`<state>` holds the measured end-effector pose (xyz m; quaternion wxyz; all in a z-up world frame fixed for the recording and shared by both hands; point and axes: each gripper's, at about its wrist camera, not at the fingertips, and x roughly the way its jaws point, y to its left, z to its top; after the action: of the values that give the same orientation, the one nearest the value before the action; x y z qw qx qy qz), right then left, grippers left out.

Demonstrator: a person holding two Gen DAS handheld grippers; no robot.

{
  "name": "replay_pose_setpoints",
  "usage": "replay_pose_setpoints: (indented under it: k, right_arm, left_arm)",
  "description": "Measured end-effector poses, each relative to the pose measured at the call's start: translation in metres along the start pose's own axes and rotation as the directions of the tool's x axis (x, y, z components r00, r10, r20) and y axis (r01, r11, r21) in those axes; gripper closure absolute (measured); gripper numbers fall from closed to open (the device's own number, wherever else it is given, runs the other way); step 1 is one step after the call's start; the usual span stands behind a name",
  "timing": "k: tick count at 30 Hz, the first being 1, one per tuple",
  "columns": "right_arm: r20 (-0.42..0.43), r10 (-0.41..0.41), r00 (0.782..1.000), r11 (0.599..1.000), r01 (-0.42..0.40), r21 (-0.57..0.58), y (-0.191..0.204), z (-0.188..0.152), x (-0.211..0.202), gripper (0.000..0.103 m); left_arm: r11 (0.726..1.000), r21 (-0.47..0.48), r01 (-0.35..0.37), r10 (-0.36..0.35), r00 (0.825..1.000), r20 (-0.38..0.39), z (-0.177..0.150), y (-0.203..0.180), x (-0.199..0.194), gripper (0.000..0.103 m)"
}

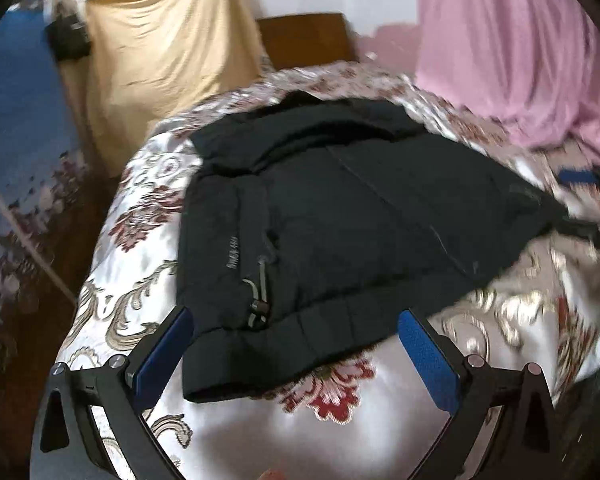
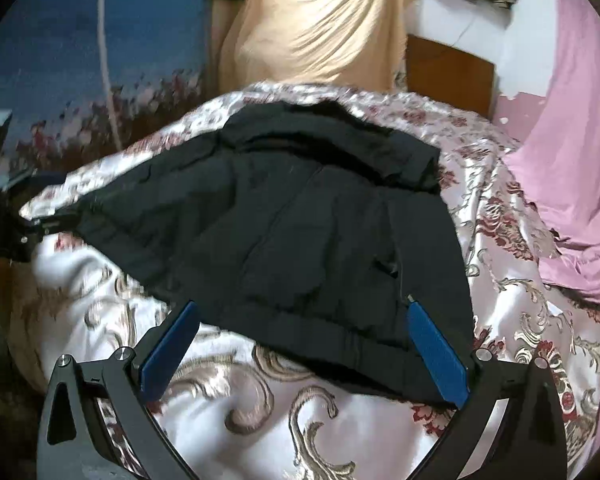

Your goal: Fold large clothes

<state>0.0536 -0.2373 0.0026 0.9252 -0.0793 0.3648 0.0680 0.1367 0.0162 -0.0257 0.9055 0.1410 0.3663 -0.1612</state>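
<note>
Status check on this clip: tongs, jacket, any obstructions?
Left tongs open, empty, at hem. Right tongs open, empty, at hem. Black jacket lying on floral bedspread, not fully folded. Nothing in the way.

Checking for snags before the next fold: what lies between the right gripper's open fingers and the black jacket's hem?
Only floral satin bedspread, seen in the right wrist view. The right gripper is open just short of the black jacket, whose hem lies at its fingertips.

L gripper (image 1: 294,320), R gripper (image 2: 302,314) — agape
</note>
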Motion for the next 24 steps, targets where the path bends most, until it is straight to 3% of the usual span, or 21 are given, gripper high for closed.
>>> replay_pose_setpoints:
  k: [3, 7, 10, 15, 20, 24]
  right_arm:
    - [-0.034, -0.016, 0.999, 0.999, 0.015, -0.031, -0.001, -0.002, 0.002, 0.001]
    - [-0.093, -0.039, 0.995, 0.998, 0.035, -0.042, -0.009, -0.005, 0.011, 0.001]
    - [-0.152, -0.062, 0.986, 0.997, 0.053, -0.061, -0.015, -0.008, 0.019, 0.001]
    - [-0.23, -0.039, 0.972, 0.997, 0.023, -0.071, -0.031, -0.011, 0.025, 0.001]
    - [-0.319, -0.09, 0.944, 0.989, 0.045, -0.144, -0.046, -0.012, 0.037, 0.001]
    - [-0.397, -0.125, 0.909, 0.973, 0.033, -0.229, -0.049, -0.009, 0.054, 0.001]
  left_arm:
    - [0.998, 0.07, 0.008, -0.004, 0.998, -0.058, -0.003, -0.008, 0.012, 0.0]
    - [0.995, 0.095, 0.0, 0.013, 0.99, -0.14, -0.006, -0.008, 0.029, 0.0]
    - [0.996, 0.092, 0.005, 0.01, 0.987, -0.159, -0.005, -0.006, 0.035, 0.0]
    - [0.982, 0.184, -0.034, 0.068, 0.982, -0.179, -0.003, -0.016, 0.043, 0.0]
    - [0.961, 0.265, -0.081, 0.135, 0.973, -0.19, 0.003, -0.026, 0.053, 0.0]
    - [0.968, 0.235, -0.084, 0.136, 0.967, -0.215, 0.007, -0.018, 0.059, 0.0]
